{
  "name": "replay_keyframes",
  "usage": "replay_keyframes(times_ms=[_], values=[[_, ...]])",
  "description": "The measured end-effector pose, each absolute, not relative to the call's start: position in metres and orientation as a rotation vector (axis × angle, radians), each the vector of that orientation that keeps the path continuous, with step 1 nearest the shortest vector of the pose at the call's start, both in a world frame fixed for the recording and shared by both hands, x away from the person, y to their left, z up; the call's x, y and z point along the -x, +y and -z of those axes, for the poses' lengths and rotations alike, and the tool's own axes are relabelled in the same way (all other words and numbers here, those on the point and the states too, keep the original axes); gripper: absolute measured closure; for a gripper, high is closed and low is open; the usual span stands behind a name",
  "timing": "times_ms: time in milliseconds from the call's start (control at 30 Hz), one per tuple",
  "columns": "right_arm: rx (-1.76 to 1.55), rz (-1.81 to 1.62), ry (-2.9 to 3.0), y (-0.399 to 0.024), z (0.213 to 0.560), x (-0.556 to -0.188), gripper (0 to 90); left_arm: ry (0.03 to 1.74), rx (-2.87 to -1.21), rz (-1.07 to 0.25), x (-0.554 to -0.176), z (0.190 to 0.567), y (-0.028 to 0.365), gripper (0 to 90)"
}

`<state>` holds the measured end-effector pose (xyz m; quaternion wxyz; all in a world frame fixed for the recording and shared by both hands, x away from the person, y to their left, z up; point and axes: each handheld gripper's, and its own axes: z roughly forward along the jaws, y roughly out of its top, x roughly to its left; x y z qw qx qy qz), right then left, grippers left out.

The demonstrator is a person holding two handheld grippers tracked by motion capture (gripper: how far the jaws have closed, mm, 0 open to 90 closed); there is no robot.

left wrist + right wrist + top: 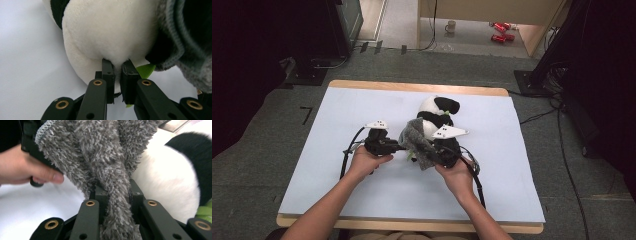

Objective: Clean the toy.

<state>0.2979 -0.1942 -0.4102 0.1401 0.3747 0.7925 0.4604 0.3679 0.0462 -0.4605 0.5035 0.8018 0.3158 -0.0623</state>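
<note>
A black-and-white panda plush (437, 107) sits in the middle of the white-covered table (362, 190). My left gripper (404, 148) comes at it from the left. In the left gripper view its jaws (118, 67) pinch a fold of the panda's white fur (110, 30), beside a green leaf (146, 70). A grey fuzzy cloth (417, 142) hangs against the panda's front. My right gripper (434, 150) is shut on it, with a strip of the cloth (100, 152) clamped between the jaws (116, 192). The panda's body (170, 175) lies just behind.
The person's left hand (22, 167) shows past the cloth in the right gripper view. Beyond the table's far edge the floor holds a mug (451, 26), red cans (501, 31), black stands and cables (562, 150).
</note>
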Motion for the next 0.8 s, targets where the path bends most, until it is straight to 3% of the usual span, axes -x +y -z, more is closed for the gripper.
replay_keyframes(times_ms=[433,700,800], values=[[-1.057,-1.111,2.460,-0.174,0.456,-0.297,76.3,0.769,-1.938,0.123,-0.367,0.460,0.048,83.8],[-1.076,-1.014,2.565,-0.168,0.466,-0.299,75.9,0.766,-1.929,0.106,-0.367,0.459,0.049,83.4],[-1.020,-1.056,2.571,-0.166,0.454,-0.295,75.9,0.762,-1.928,0.105,-0.369,0.459,0.051,83.3]])
